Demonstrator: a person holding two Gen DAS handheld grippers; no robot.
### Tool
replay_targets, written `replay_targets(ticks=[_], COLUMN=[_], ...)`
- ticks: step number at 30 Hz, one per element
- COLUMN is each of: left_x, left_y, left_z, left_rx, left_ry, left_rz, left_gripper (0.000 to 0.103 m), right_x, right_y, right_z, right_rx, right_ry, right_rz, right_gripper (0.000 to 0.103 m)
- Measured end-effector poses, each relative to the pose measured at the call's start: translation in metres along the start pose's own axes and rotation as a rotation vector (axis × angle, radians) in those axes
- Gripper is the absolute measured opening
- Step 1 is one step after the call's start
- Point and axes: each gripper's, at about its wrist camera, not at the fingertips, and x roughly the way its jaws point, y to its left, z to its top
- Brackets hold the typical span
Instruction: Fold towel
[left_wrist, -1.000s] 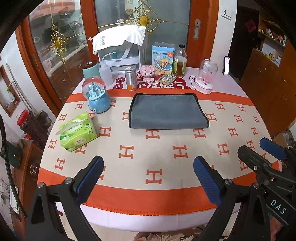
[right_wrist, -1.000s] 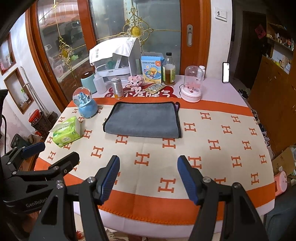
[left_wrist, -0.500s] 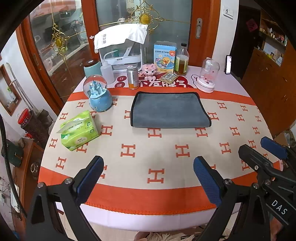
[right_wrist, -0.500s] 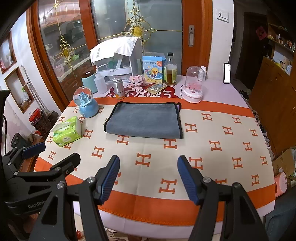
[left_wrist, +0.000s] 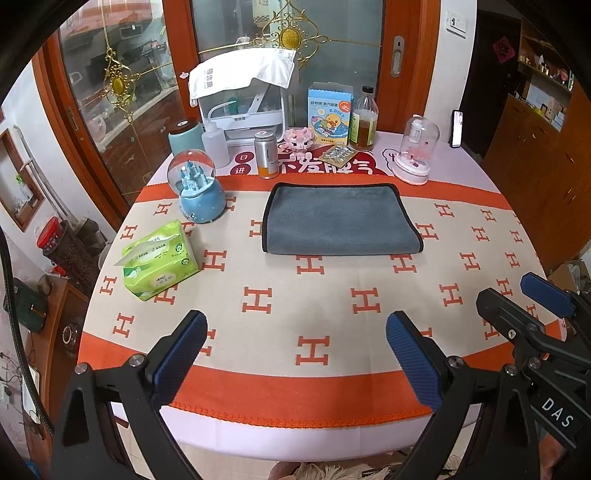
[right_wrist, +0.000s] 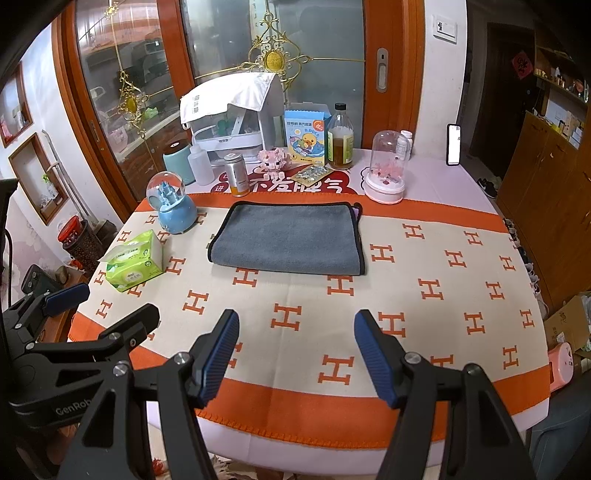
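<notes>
My left tool (left_wrist: 295, 354) and right tool (right_wrist: 293, 354) both hang released, empty, over the near tabletop (left_wrist: 332, 310) edge. Grey black-edged microfibre towel (left_wrist: 338, 221) lies flat, well ahead. Risk: reaching in could clip the blue snow globe (left_wrist: 197, 192) beside it.

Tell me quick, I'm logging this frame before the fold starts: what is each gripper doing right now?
Left gripper: open, holding nothing, short of the gray towel.
Right gripper: open, holding nothing, also short of the towel.
</notes>
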Motion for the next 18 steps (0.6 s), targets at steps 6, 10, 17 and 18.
replay_targets(ticks=[6,10,17,18], left_x=[-0.0001,-0.0008,-0.0008,-0.0009], left_y=[0.0001,0.0016,0.0023,0.0019], left_z=[0.0001,-0.0008,-0.001,-0.0013], left_rx=[0.001,-0.001,0.0,0.0], left_ry=[-0.001,-0.003,-0.002,-0.002], left_rz=[0.0,0.001,0.0,0.001], left_gripper=[0.097,0.097,0.097,0.097], right_x=[-0.0003,-0.0003,-0.0006,-0.0005], right_y=[0.0002,0.0002,0.0003,0.0001], right_z=[-0.0003,-0.0001,-0.0009,-0.0008], right_rx=[-0.001,-0.001,-0.001,-0.001], right_ry=[-0.001,-0.001,-0.001,-0.001], right_rz=[-0.001,-0.002,-0.001,-0.001], right_gripper=[0.065,0.065,0.065,0.065])
